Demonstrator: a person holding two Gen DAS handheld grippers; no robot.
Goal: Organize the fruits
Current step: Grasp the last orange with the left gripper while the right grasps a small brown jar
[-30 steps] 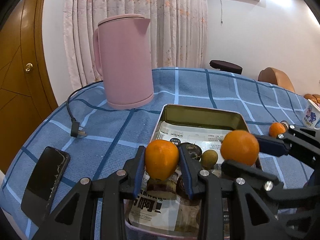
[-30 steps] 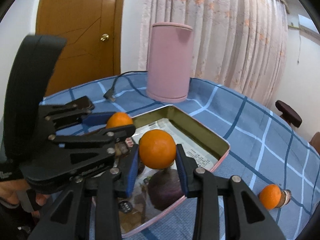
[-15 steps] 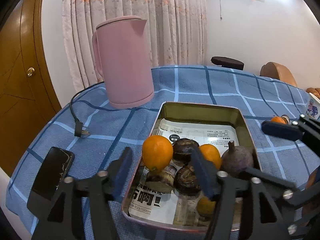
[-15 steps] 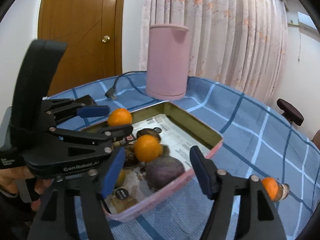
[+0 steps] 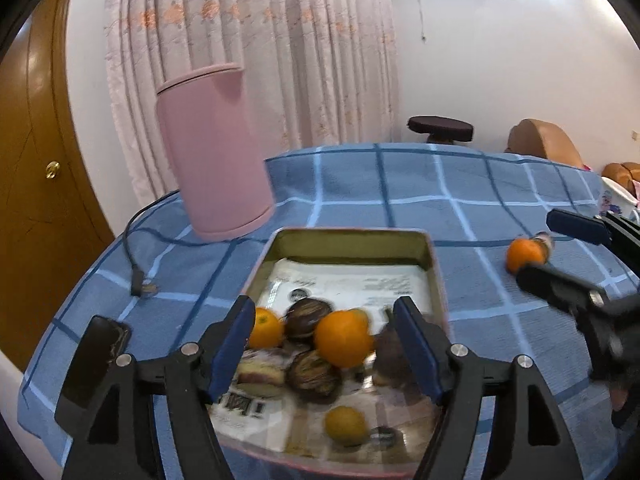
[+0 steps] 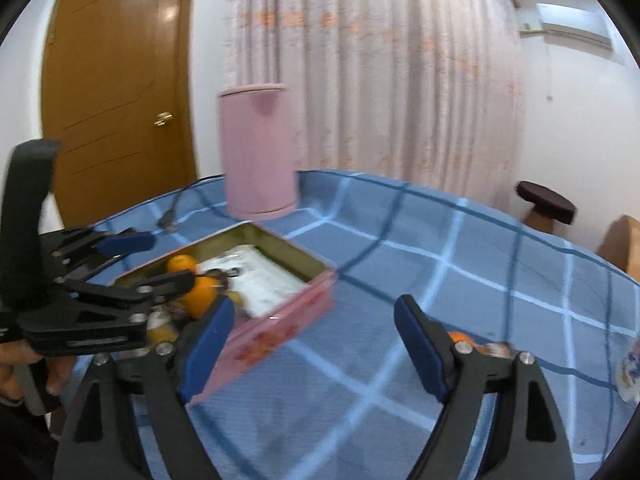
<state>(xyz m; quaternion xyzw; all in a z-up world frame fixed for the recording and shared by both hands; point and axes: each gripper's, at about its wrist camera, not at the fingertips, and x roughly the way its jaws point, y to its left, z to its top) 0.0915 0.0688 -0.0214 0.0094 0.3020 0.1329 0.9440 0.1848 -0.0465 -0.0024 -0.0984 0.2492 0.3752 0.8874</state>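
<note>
A pink metal tin lined with paper holds two oranges, dark purple fruits and a small yellow fruit. My left gripper is open and empty just above the tin's near end. My right gripper is open and empty over the blue checked cloth, right of the tin. One orange lies loose on the cloth to the right; in the right wrist view this orange shows behind my right finger.
A pink kettle stands behind the tin, its black cord and plug on the cloth to the left. A black phone lies at the near left edge. A patterned cup sits at the far right.
Both grippers opened and dropped their oranges into the tin. Both then pulled back and up; the right gripper swung right, away from the tin.
</note>
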